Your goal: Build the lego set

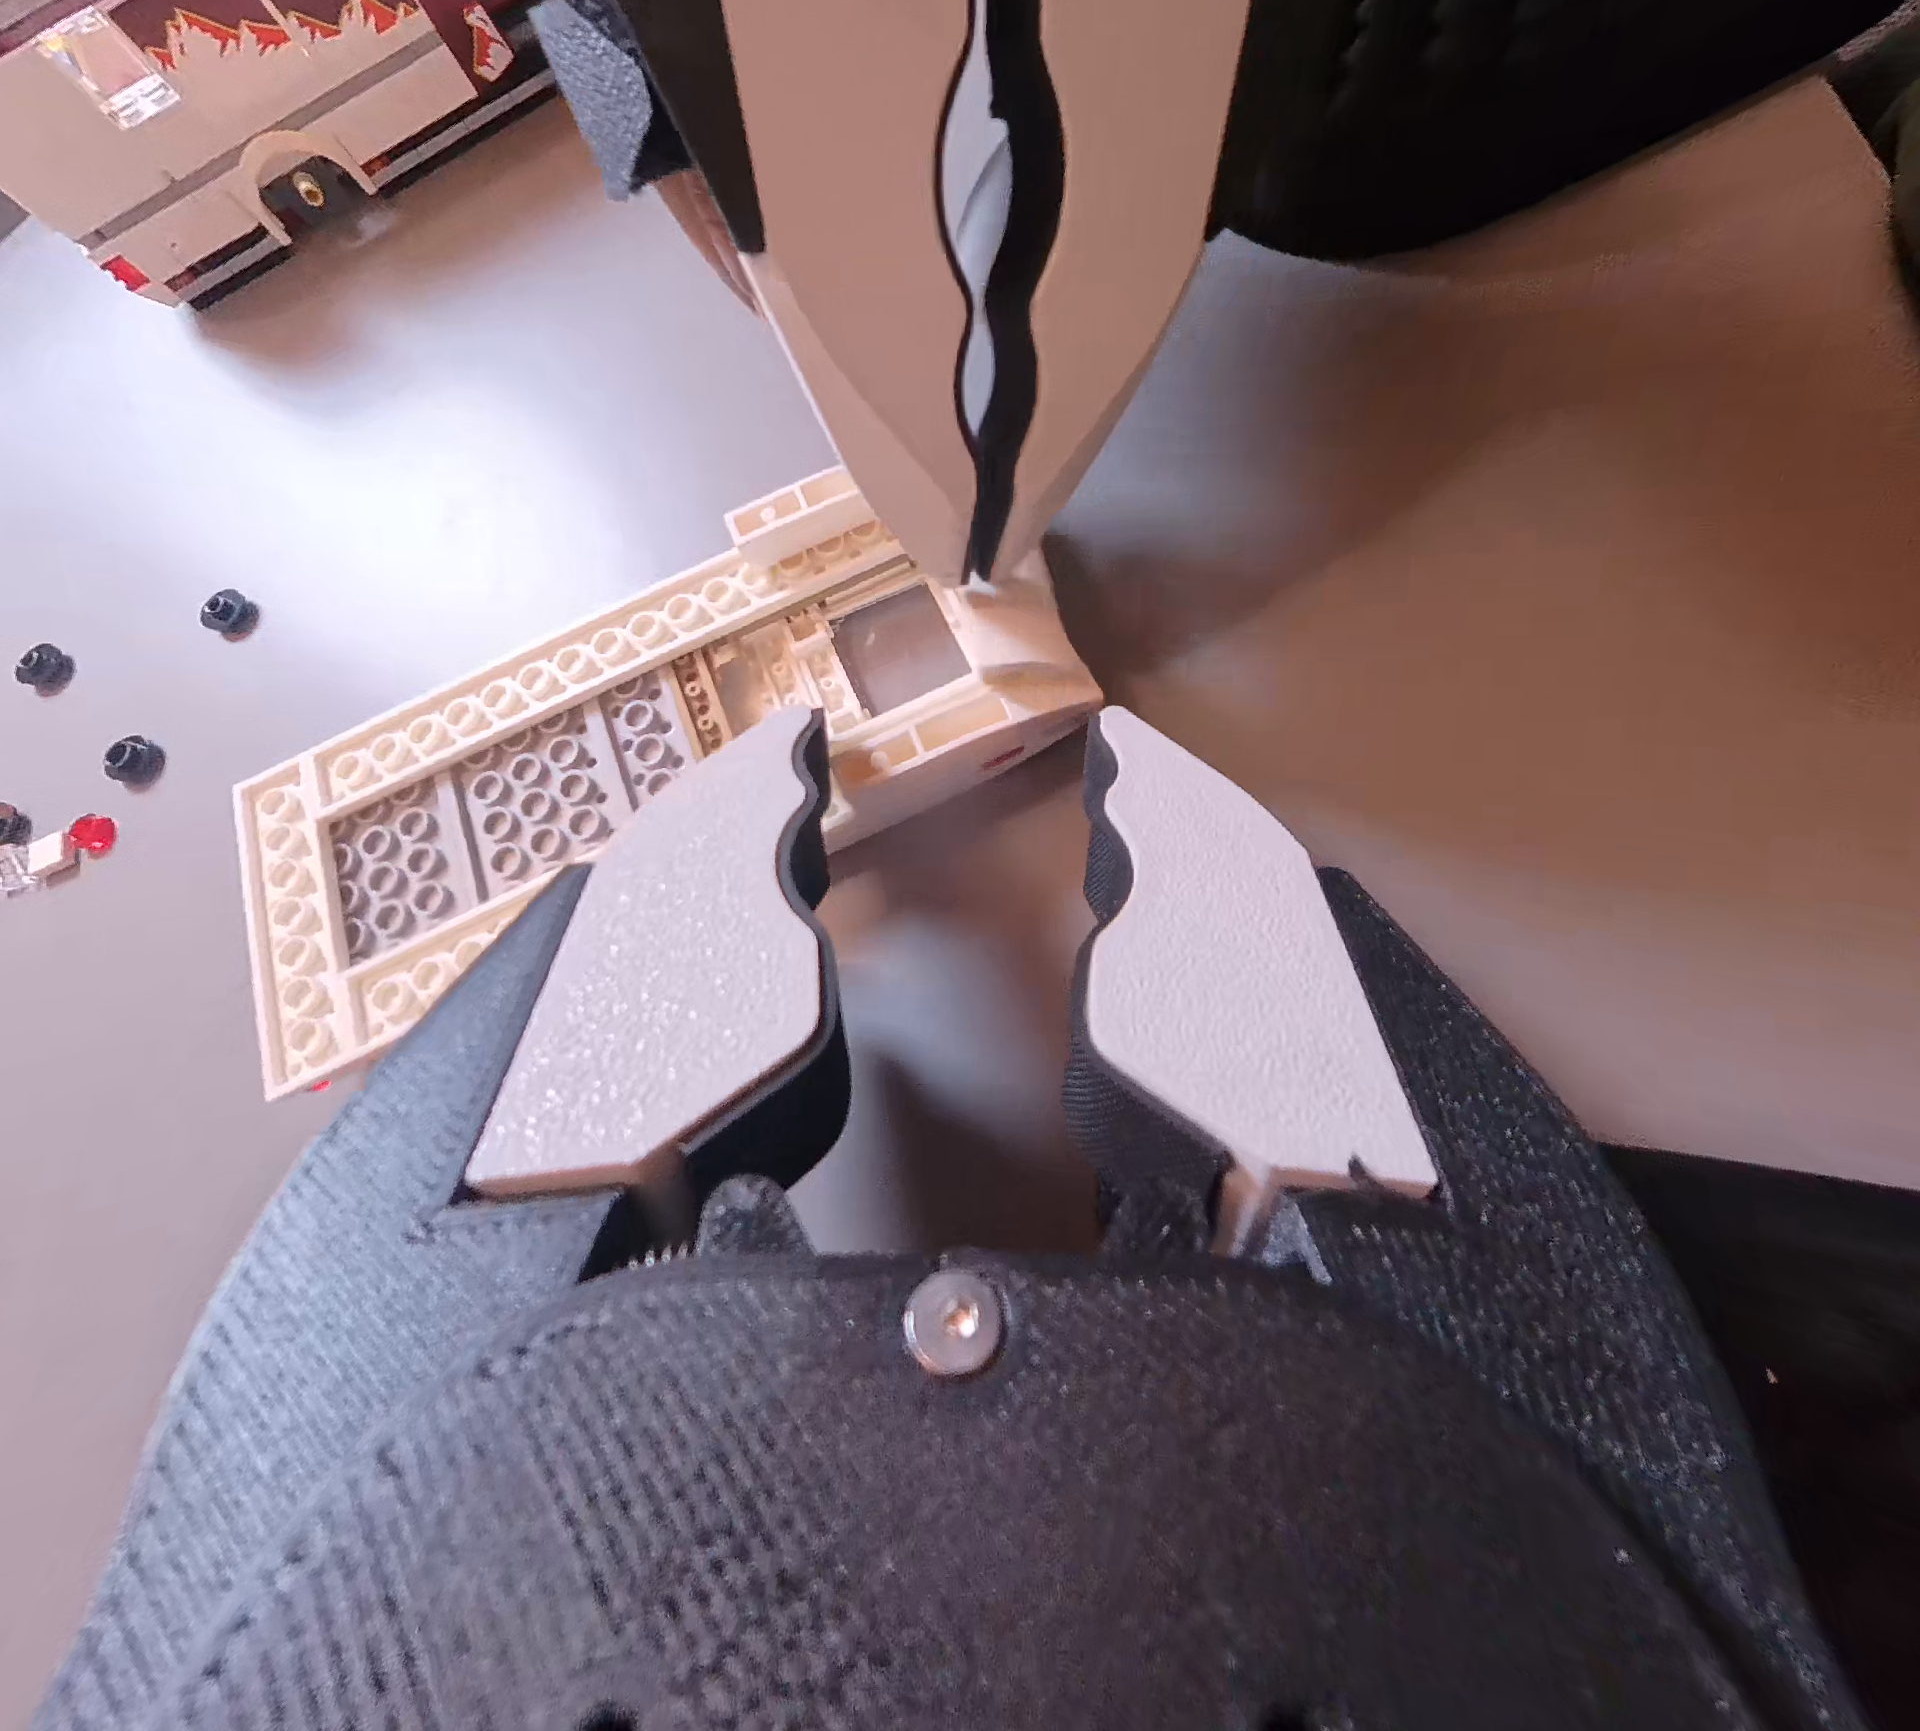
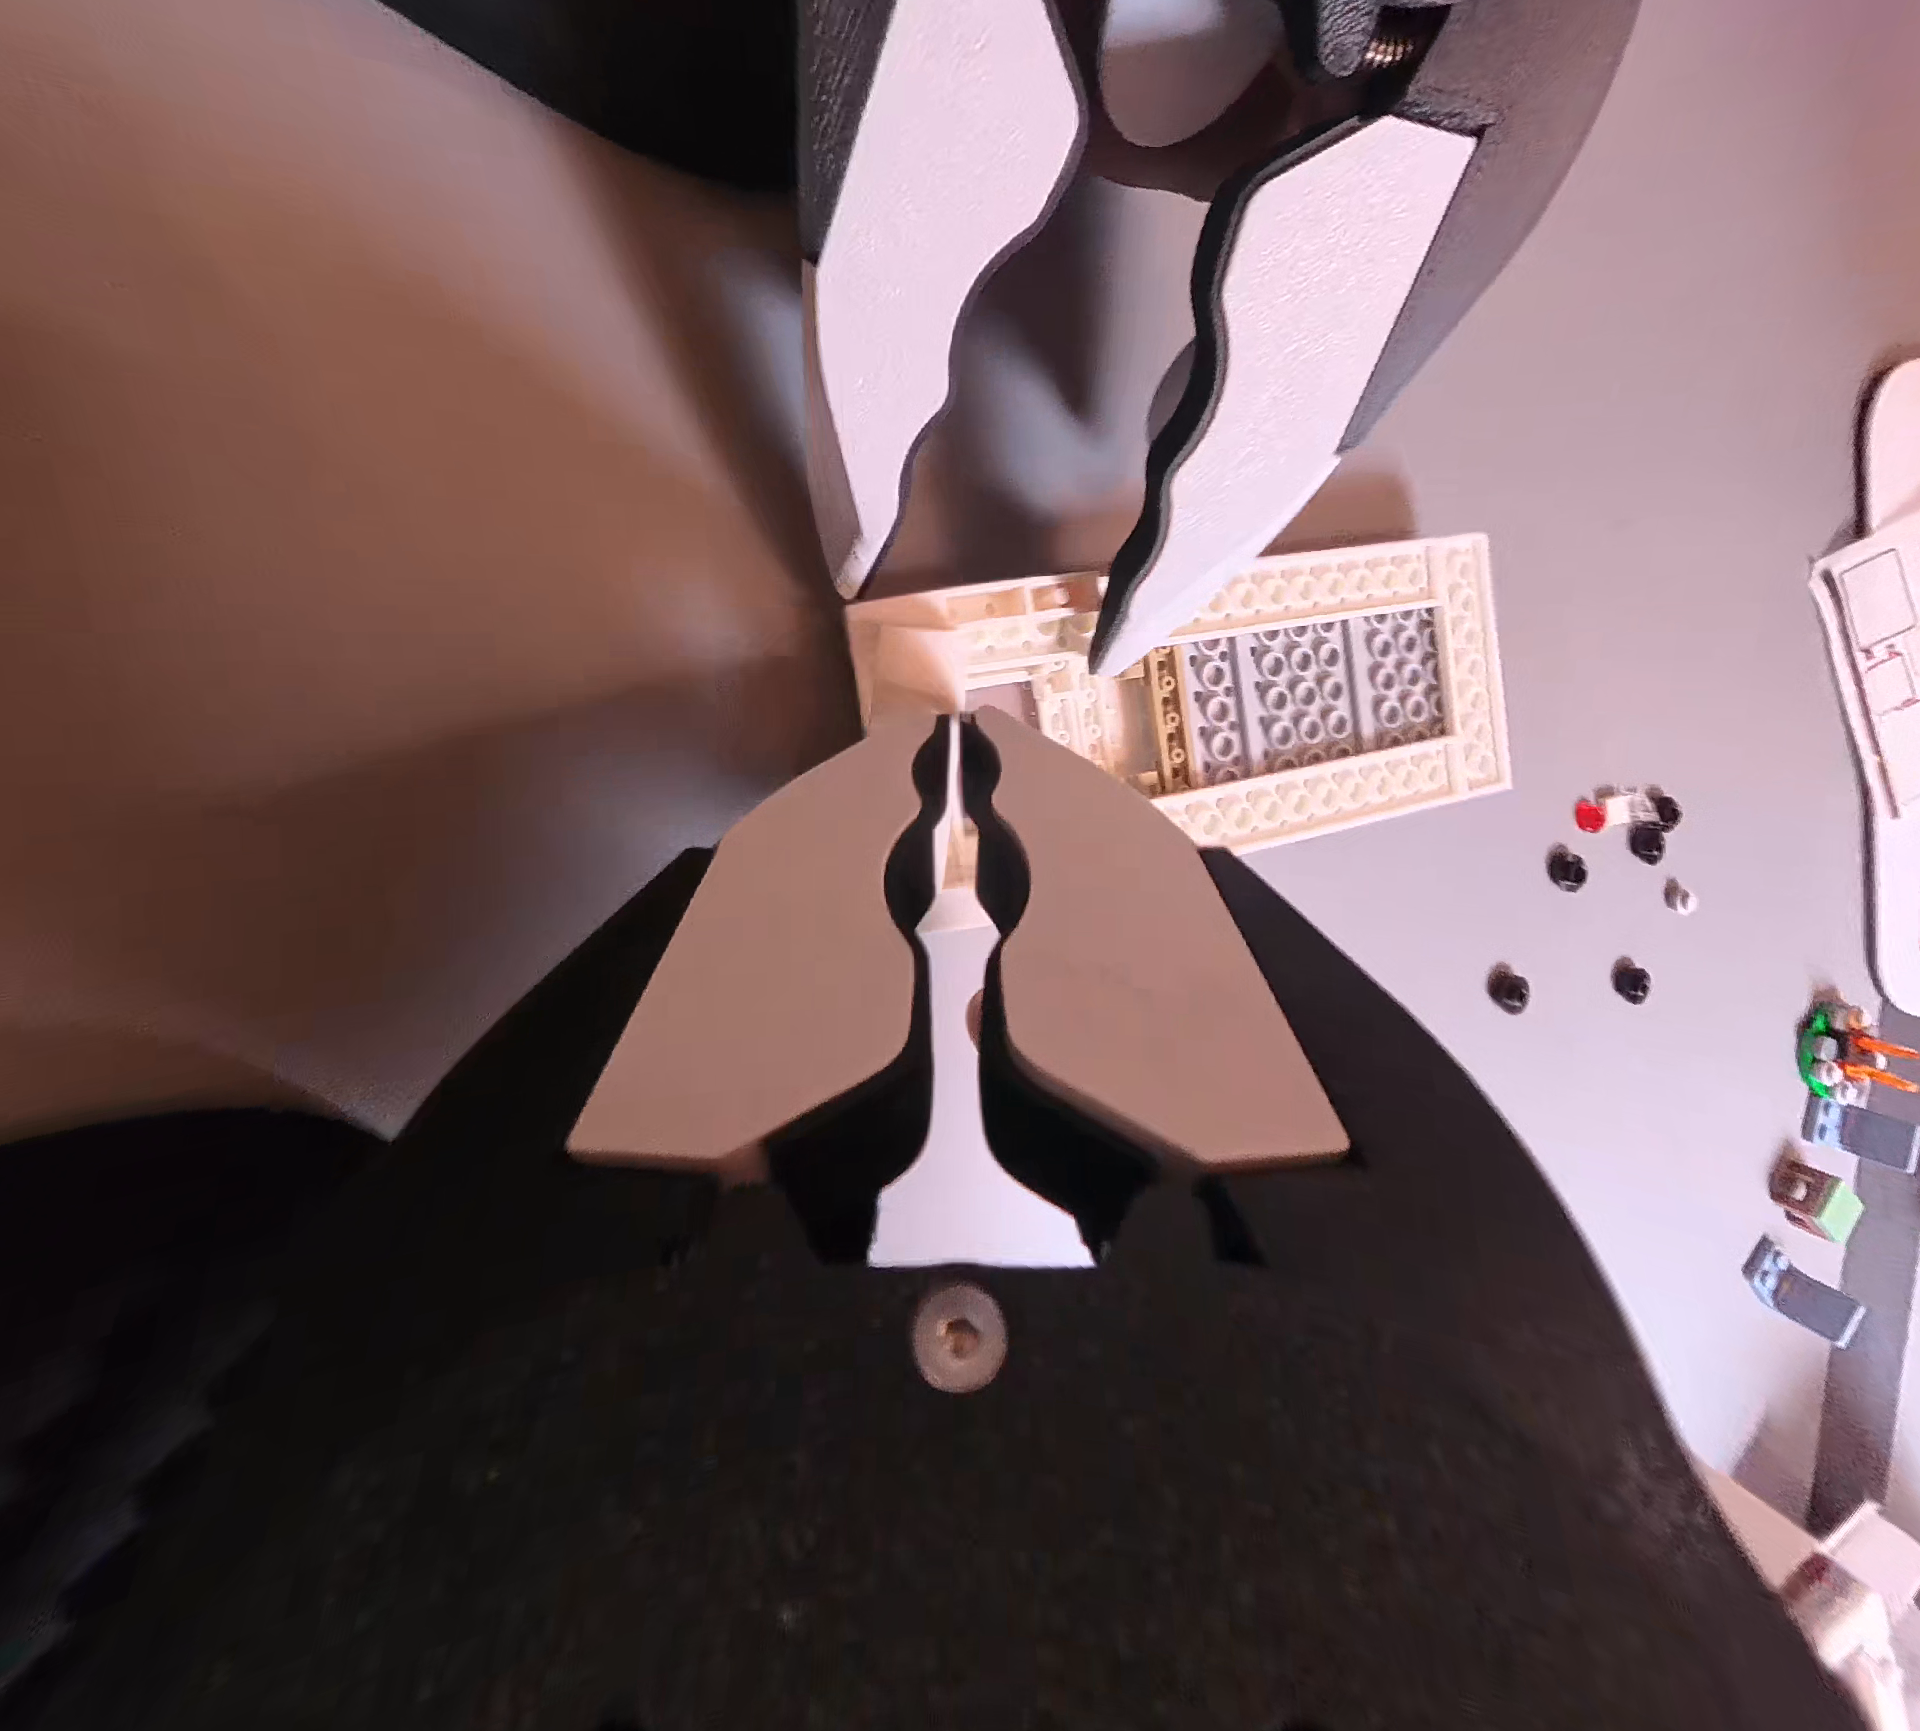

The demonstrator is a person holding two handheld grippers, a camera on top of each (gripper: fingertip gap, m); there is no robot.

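A cream-white brick-built panel [image 1: 499, 808] lies underside up on the grey table [image 1: 416, 455], with grey plates set in its frame. My left gripper [image 1: 956, 736] is open. Its fingertips stand on either side of the panel's near corner, and a gap shows beside each pad. My right gripper [image 1: 982, 569] comes in from above and is shut on a thin white wall at the panel's end. In the right wrist view, that white edge sits between the closed pads of the right gripper [image 2: 956, 731]. The open left gripper [image 2: 982, 621] hangs over the panel [image 2: 1351, 705].
A dark red and cream brick-built van [image 1: 239, 50] stands at the far left. Small black round pieces [image 1: 229, 613] and a red one [image 1: 91, 832] lie loose. In the right wrist view, a printed sheet [image 2: 1881, 673], a green and orange build [image 2: 1839, 1058] and grey slopes [image 2: 1808, 1307] lie at the right.
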